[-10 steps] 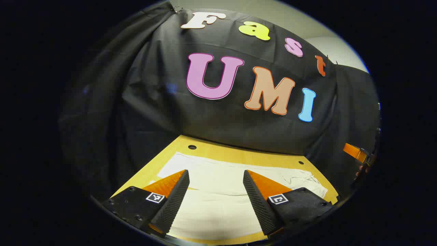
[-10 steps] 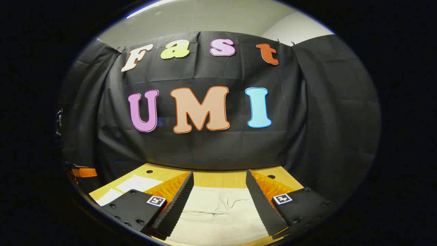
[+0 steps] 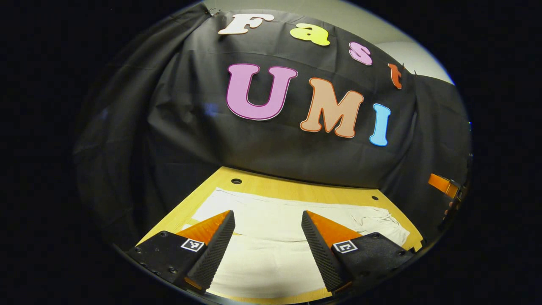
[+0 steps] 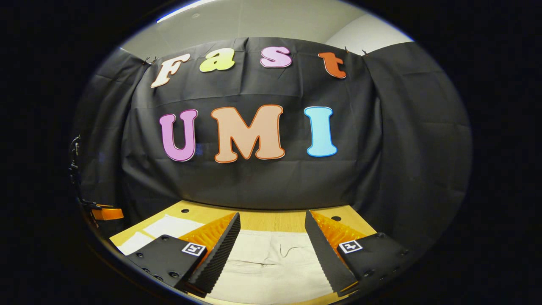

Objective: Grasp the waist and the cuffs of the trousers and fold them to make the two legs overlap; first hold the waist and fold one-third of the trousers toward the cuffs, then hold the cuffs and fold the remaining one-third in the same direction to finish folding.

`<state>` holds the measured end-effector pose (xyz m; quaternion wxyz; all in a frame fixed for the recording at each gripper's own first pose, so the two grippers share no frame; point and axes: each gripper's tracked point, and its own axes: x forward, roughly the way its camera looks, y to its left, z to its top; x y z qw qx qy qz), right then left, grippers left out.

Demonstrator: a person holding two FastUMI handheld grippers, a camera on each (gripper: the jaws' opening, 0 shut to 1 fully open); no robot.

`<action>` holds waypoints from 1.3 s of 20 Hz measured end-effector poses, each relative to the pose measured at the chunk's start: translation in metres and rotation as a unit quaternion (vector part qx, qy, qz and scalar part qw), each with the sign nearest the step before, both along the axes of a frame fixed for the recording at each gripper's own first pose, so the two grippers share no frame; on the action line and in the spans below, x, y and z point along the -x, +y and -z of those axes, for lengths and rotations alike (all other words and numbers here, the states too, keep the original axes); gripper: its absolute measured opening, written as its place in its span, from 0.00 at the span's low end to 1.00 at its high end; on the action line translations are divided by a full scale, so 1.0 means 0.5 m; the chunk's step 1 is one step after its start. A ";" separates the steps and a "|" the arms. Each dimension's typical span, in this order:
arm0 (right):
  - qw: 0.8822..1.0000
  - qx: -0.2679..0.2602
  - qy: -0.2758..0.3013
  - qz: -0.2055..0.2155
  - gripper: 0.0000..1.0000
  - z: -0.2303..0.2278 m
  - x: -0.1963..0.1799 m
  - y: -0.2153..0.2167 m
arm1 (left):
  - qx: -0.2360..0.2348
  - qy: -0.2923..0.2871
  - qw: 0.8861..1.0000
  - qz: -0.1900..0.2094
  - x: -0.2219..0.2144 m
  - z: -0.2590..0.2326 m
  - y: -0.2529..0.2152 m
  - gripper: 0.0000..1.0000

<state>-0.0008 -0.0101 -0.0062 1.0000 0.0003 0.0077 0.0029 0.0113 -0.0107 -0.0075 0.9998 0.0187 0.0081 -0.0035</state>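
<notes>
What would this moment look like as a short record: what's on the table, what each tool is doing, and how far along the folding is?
surface: wooden table against a black cloth wall
garment: pale trousers spread flat, both legs side by side
waist end: drawstring visible at the right in the left gripper view
left tool: open, above the trousers, holding nothing
right tool: open, above the trousers, holding nothing
folding progress: not yet started; no fold visible
</notes>
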 end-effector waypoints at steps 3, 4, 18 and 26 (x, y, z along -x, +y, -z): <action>1.000 0.005 0.000 0.002 0.98 0.002 0.003 -0.004 | -0.008 0.003 1.000 -0.002 -0.004 0.004 -0.001 0.94; 1.000 0.005 -0.001 0.002 0.98 0.001 0.002 -0.004 | -0.011 0.002 1.000 -0.003 -0.005 0.005 0.000 0.94; 0.999 0.014 0.028 0.035 0.99 0.055 0.048 -0.059 | -0.082 0.156 0.979 0.106 -0.011 0.212 0.027 0.95; 0.996 0.021 0.052 0.063 0.96 0.096 0.093 -0.100 | -0.169 0.309 0.918 0.183 0.052 0.354 0.082 0.95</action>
